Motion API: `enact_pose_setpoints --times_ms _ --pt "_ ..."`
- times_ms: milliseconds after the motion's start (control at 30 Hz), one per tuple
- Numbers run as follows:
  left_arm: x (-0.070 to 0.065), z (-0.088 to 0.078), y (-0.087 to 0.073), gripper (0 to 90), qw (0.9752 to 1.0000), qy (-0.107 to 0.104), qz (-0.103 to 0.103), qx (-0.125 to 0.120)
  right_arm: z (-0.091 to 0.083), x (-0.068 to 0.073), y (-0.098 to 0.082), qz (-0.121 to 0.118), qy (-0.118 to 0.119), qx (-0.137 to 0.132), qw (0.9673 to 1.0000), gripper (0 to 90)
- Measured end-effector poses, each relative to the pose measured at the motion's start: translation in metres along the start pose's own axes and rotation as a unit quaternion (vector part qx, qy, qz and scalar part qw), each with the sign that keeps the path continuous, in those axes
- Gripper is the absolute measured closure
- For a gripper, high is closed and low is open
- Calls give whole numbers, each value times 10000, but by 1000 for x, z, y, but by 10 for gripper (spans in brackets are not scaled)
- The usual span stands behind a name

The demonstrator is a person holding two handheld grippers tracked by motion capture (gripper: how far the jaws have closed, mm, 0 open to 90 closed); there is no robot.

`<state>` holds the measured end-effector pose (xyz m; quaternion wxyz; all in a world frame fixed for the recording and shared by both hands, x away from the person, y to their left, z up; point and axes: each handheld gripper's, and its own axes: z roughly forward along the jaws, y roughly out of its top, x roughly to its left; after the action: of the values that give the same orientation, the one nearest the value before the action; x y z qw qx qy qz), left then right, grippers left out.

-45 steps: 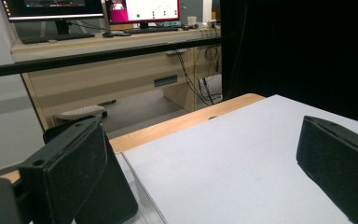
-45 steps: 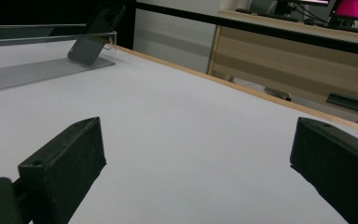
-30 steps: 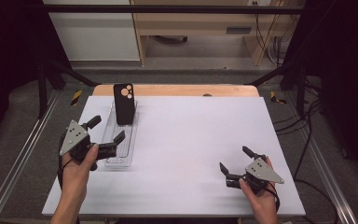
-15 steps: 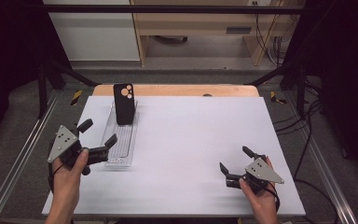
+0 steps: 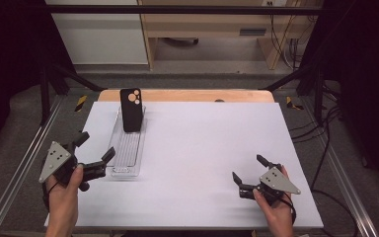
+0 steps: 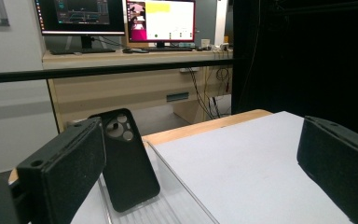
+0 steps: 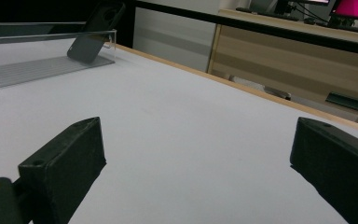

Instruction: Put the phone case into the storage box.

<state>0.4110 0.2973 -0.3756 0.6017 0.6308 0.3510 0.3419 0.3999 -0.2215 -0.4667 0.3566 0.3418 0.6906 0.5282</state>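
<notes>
White sheeting covers a wooden table [image 5: 197, 163] set inside a dark metal frame, with a desk and lit monitors [image 6: 121, 21] beyond. At the table's far left, a black phone case with round camera cut-outs [image 5: 131, 109] stands propped at a tilt inside the far end of a long clear plastic tray with a ribbed floor [image 5: 126, 153]. Just beside the tray's near end, at its left, the person's left hand holds the left gripper [image 5: 94, 154], jaws spread wide and empty, one tip close to the tray's near corner. Well apart, near the table's front right, the right hand holds the right gripper [image 5: 249, 168], jaws likewise wide apart and holding nothing, low over bare sheeting.
</notes>
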Motion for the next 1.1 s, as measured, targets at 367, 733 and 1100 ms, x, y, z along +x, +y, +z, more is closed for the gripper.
enact_pose_setpoints --times_ms 367,733,1100 --pt "6 -8 -18 8 9999 72 -146 -12 1 0 0 6 1 7 10000 34" --pt "7 -14 -27 8 9998 61 -128 -110 1 0 -1 12 -1 11 10000 34" --pt "7 -20 -35 7 9997 42 -135 -214 1 -1 -1 8 -5 8 10000 34"
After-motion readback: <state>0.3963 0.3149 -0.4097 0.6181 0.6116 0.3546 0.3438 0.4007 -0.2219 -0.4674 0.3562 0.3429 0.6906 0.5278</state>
